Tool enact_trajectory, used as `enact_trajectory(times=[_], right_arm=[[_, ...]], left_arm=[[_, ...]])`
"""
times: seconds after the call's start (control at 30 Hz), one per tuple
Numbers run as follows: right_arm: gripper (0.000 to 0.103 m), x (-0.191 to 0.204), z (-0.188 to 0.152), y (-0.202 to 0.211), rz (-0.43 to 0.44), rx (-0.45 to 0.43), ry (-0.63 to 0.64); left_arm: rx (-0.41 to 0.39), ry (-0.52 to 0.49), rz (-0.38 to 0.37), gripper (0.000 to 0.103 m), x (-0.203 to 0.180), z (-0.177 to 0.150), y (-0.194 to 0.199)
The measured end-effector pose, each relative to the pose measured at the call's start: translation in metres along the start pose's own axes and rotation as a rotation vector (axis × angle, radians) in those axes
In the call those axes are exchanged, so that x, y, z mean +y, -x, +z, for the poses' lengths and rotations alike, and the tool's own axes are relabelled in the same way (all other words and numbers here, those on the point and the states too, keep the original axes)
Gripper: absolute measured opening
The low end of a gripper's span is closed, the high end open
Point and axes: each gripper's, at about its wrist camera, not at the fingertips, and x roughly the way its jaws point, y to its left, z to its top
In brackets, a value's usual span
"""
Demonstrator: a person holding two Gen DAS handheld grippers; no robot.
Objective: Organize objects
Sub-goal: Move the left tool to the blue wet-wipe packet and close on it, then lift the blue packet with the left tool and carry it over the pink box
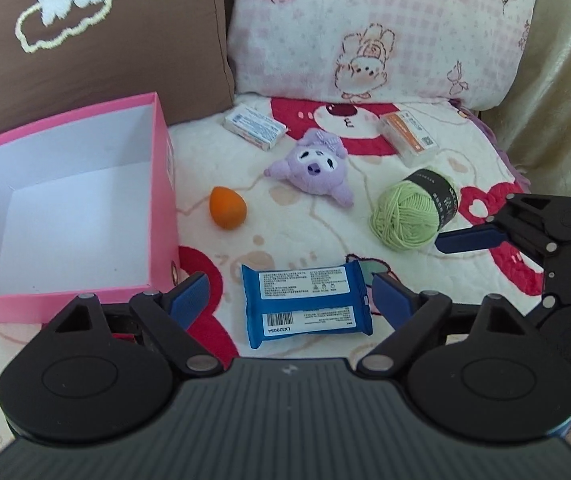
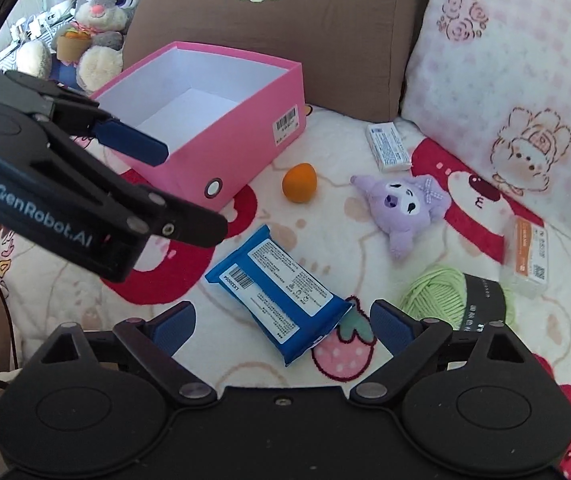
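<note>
Blue pack (image 1: 307, 302) lies between the left gripper's (image 1: 290, 298) wide-spread fingers — untouched; right gripper (image 2: 283, 322) gapes wide too, yarn (image 2: 441, 296) just beyond its right finger.

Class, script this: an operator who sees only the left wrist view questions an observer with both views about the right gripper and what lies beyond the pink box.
Operator: I see only one finger of the right gripper. Is it open?
Observer: Yes, the right gripper is open, holding nothing.
Operator: Anything beyond the pink box?
Observer: A grey bunny plush sits past the pink box.
</note>
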Motion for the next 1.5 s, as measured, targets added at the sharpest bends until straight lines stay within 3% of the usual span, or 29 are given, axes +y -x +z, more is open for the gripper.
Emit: enact_trajectory(times=[0.13, 0.2, 0.33, 0.43, 0.57, 0.8, 1.1, 1.17, 1.33, 1.5], right_arm=[[0.089, -0.008, -0.007, -0.017, 0.044, 0.010, -0.033], [0.087, -0.010, -0.011, -0.026, 0.033, 0.025, -0.035], [0.086, -0.018, -0.017, -0.042, 0.054, 0.044, -0.093], [0.083, -0.021, -0.022, -0.054, 0.078, 0.048, -0.128], [0.083, -0.026, -0.028, -0.068, 0.130, 0.039, -0.155], [0.083, -0.044, -0.036, -0.091, 0.110, 0.069, -0.243], [0.056, -0.055, -0.042, -0.103, 0.144, 0.061, -0.316], [0.049, -0.054, -0.042, -0.103, 0.150, 0.059, -0.315], [0.042, -0.052, -0.042, -0.103, 0.148, 0.055, -0.299], [0.040, -0.054, -0.042, -0.109, 0.151, 0.093, -0.315]], left_arm=[[-0.009, -0.013, 0.003, 0.088, 0.004, -0.009, -0.016], [0.000, -0.006, 0.010, 0.082, 0.008, -0.014, -0.027], [0.013, 0.075, -0.057, 0.079, 0.021, -0.023, -0.048], [-0.005, 0.064, -0.073, 0.078, 0.020, -0.030, -0.058], [0.004, 0.040, -0.064, 0.078, 0.017, -0.034, -0.071], [0.045, 0.060, -0.033, 0.069, 0.026, -0.046, -0.093], [0.045, 0.100, -0.046, 0.057, 0.029, -0.051, -0.116], [0.043, 0.106, -0.066, 0.049, 0.028, -0.050, -0.117], [0.049, 0.096, -0.077, 0.038, 0.024, -0.050, -0.117], [0.068, 0.104, -0.045, 0.038, 0.021, -0.051, -0.118]])
